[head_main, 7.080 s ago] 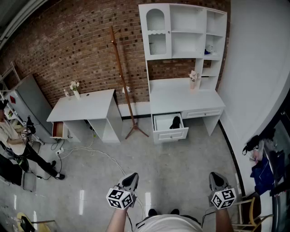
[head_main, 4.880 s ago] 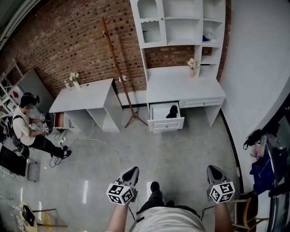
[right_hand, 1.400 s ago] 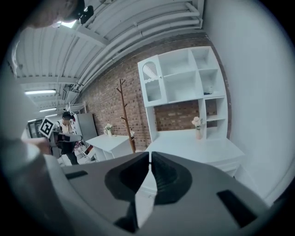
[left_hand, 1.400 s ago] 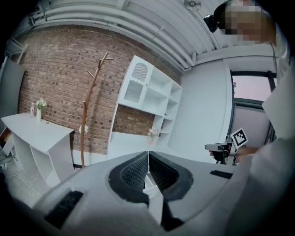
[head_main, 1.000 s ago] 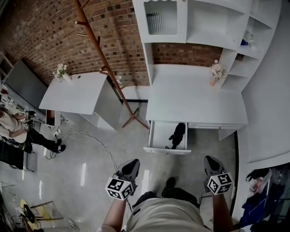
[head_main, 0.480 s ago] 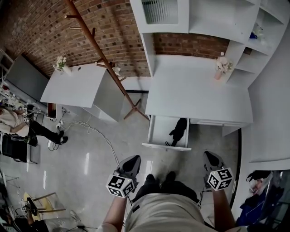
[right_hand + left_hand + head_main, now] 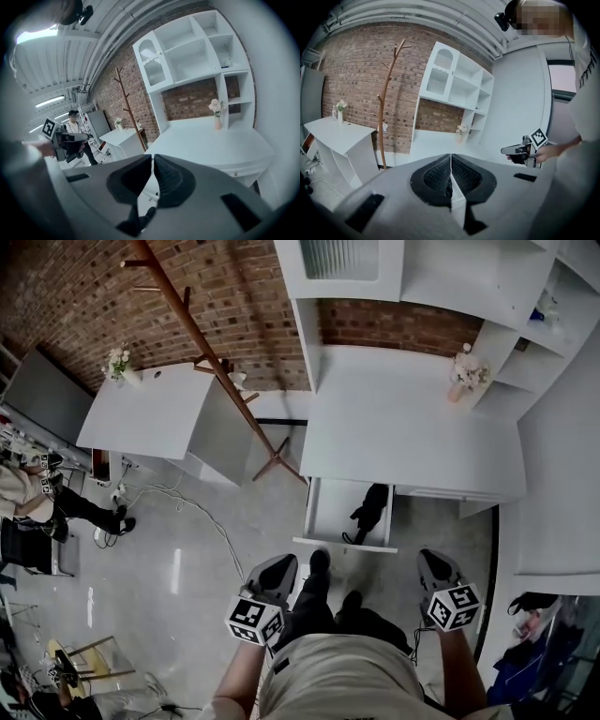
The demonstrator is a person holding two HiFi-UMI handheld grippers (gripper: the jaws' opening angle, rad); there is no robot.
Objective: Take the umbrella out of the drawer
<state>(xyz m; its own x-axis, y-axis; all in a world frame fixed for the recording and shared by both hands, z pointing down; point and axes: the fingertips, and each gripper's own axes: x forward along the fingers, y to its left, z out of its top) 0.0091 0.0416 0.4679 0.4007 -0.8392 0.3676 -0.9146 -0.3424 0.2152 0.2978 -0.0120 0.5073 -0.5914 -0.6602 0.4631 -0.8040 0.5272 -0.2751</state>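
The white desk (image 7: 403, 442) has its left drawer (image 7: 330, 509) pulled out. A black folded umbrella (image 7: 368, 506) lies along the drawer's right side. My left gripper (image 7: 280, 564) hovers just short of the drawer's front left corner, its jaws shut with nothing in them. My right gripper (image 7: 428, 558) is held to the right of the drawer, under the desk's front edge, also shut and empty. In the left gripper view the jaws (image 7: 451, 158) meet, with the right gripper (image 7: 519, 150) off to the side. Below the right gripper's shut jaws (image 7: 153, 160) a dark shape (image 7: 143, 221) shows.
A wooden coat stand (image 7: 208, 360) rises left of the desk, beside a smaller white table (image 7: 150, 416). Cables (image 7: 202, 517) trail over the floor. A person (image 7: 28, 495) sits at the far left. A flower vase (image 7: 464, 371) stands on the desk under the shelf unit (image 7: 441, 277).
I have walked up to the desk, so the open drawer has come from far ahead to just in front of my feet. Both grippers stay shut and have edged forward towards it.
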